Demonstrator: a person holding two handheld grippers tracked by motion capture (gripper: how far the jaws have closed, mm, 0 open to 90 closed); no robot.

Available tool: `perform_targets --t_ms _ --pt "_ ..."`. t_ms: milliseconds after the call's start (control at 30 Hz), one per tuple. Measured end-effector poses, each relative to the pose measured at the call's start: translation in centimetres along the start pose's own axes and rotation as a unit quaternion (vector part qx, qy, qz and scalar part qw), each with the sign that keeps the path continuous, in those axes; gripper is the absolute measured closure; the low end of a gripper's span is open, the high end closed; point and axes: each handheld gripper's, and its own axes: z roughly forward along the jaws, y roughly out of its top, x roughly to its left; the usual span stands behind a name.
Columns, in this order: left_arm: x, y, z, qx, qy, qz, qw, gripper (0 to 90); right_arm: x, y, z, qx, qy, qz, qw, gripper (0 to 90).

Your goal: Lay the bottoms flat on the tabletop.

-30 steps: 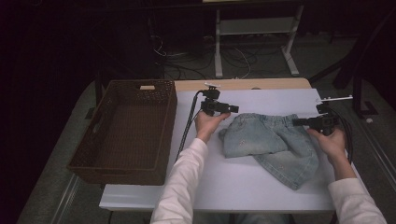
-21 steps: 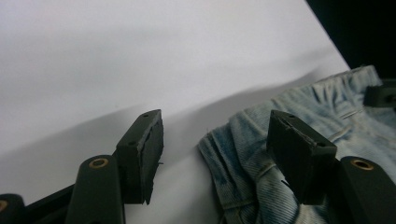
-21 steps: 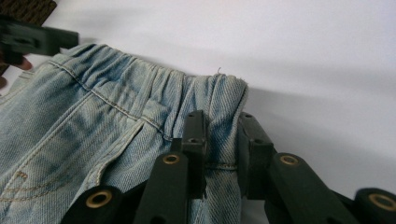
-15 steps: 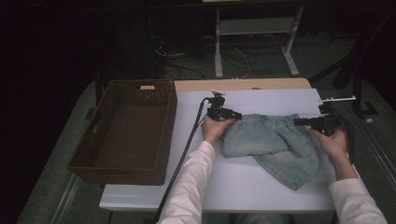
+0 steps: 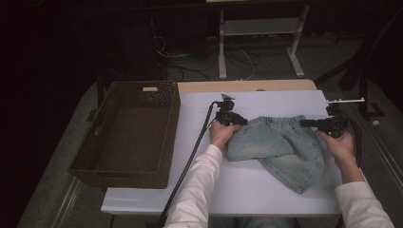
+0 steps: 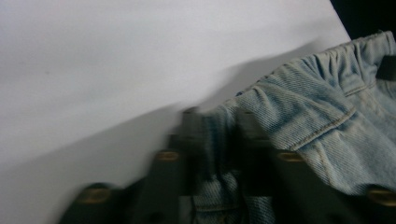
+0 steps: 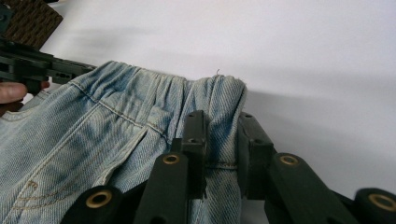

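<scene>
Light-blue denim shorts [image 5: 275, 142] lie flat on the white table [image 5: 266, 99], waistband at the far side. My left gripper [image 5: 240, 121] sits at the waistband's left corner. Its jaws have just been closing, and in the left gripper view [image 6: 217, 116] they pinch a fold of the denim [image 6: 317, 121]. My right gripper [image 5: 306, 123] holds the right corner of the waistband. In the right gripper view [image 7: 223, 116] a bunched ridge of the shorts [image 7: 116, 121] is pressed between its jaws. A hand grips each tool from behind.
A dark wicker basket [image 5: 171, 137] stands at the table's left side. Black cables trail from both grippers toward the near edge. White metal frame legs [image 5: 221, 47] and cables lie on the dark floor beyond the table.
My left gripper has moved right and down onto the waistband's left corner, and its jaws have closed on the denim. The right gripper has stayed where it was.
</scene>
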Motion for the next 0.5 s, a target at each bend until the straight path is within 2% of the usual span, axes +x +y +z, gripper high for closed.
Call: perform_targets --t_ms 100,167,233,367,500 --pt "-0.1 0.1 -0.3 0.003 0.006 0.016 0.9999 81.5 0.0 0.1 0.1 0.001 0.001 -0.001 1.0 74.7" --pt "-0.2 0.2 -0.7 0.0 0.02 0.034 0.9992 81.7 0.0 0.2 0.2 -0.001 0.005 0.0 1.0 74.7" --pt "-0.3 0.3 -1.3 -0.011 0.026 0.043 0.9987 81.9 0.0 0.4 0.3 -0.002 0.009 0.002 1.0 74.8" --pt "0.1 0.7 -3.1 -0.039 0.014 0.041 0.9983 82.2 0.2 1.4 0.6 -0.003 0.024 -0.003 0.9997 74.8" --pt "0.0 1.3 -5.1 -0.069 0.03 0.058 0.9955 82.4 0.5 3.0 1.4 -0.01 0.048 -0.001 0.9988 74.9"
